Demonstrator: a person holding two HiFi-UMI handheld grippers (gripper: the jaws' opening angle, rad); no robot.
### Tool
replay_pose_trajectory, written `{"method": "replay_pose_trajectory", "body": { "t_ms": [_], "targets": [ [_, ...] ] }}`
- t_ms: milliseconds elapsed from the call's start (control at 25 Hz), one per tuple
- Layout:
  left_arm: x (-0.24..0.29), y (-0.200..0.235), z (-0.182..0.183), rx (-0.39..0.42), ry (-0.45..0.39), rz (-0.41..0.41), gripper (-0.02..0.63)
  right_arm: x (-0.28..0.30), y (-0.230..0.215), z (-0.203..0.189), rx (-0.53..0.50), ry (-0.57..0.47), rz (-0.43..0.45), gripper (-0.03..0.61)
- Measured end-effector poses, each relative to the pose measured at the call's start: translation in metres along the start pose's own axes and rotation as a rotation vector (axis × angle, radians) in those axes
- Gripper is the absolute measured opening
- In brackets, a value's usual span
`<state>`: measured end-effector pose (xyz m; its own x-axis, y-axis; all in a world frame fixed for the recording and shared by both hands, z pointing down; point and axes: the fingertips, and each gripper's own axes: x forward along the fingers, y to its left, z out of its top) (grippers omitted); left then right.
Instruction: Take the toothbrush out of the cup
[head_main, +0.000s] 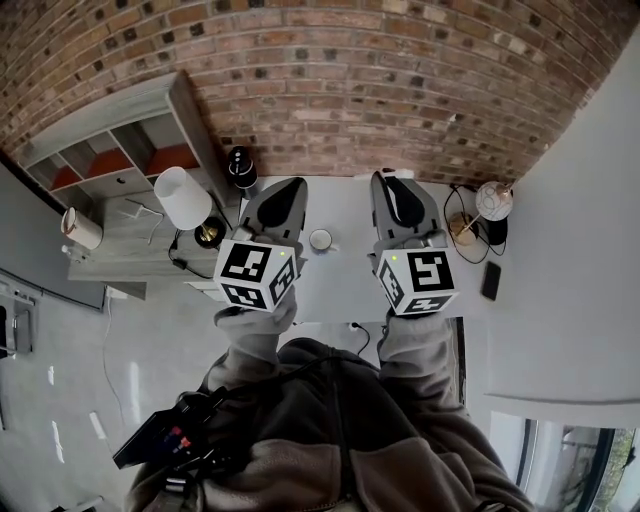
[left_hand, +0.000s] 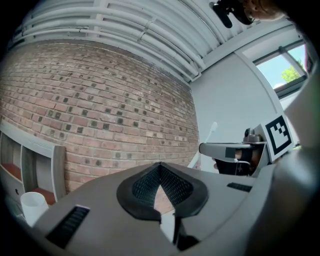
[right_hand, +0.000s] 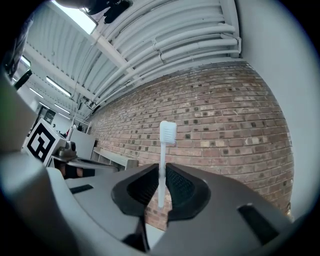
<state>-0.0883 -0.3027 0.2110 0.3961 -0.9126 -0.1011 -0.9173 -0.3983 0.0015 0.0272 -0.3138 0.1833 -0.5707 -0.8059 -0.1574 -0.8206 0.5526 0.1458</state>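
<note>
My right gripper (right_hand: 162, 167) is shut on a white toothbrush (right_hand: 164, 150). The brush stands upright between the jaws, its bristle head above them against the brick wall. In the head view the right gripper (head_main: 392, 183) is raised over the white table (head_main: 345, 285). A small white cup (head_main: 321, 240) stands on that table, lower than both grippers and between them. My left gripper (head_main: 285, 190) is held up beside it, and its jaws (left_hand: 160, 167) are shut on nothing. The left gripper view also shows the toothbrush (left_hand: 211, 131) rising from the right gripper (left_hand: 227, 149).
A white-shaded lamp (head_main: 184, 198) and a black cylinder (head_main: 240, 166) stand at the table's left end, beside a grey shelf unit (head_main: 110, 150). A round lamp (head_main: 493, 200), cables and a dark phone (head_main: 490, 281) lie at the right. A brick wall (head_main: 330, 80) runs behind.
</note>
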Motion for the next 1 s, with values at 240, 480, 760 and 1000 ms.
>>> {"method": "replay_pose_trajectory", "body": {
  "t_ms": [240, 480, 760, 1000],
  "targets": [
    [0.005, -0.003, 0.012, 0.025, -0.021, -0.005, 0.003, 0.000, -0.005, 0.010, -0.002, -0.032, 0.000, 0.048],
    [0.009, -0.005, 0.014, 0.026, -0.021, -0.008, 0.003, -0.002, -0.006, 0.012, 0.002, -0.044, 0.001, 0.048],
    [0.009, -0.009, 0.013, 0.023, -0.017, -0.009, 0.003, -0.007, -0.007, 0.014, 0.002, -0.052, 0.004, 0.048],
    [0.009, -0.012, 0.013, 0.020, -0.019, -0.008, 0.005, -0.011, -0.008, 0.014, -0.001, -0.055, 0.001, 0.048]
  ]
}}
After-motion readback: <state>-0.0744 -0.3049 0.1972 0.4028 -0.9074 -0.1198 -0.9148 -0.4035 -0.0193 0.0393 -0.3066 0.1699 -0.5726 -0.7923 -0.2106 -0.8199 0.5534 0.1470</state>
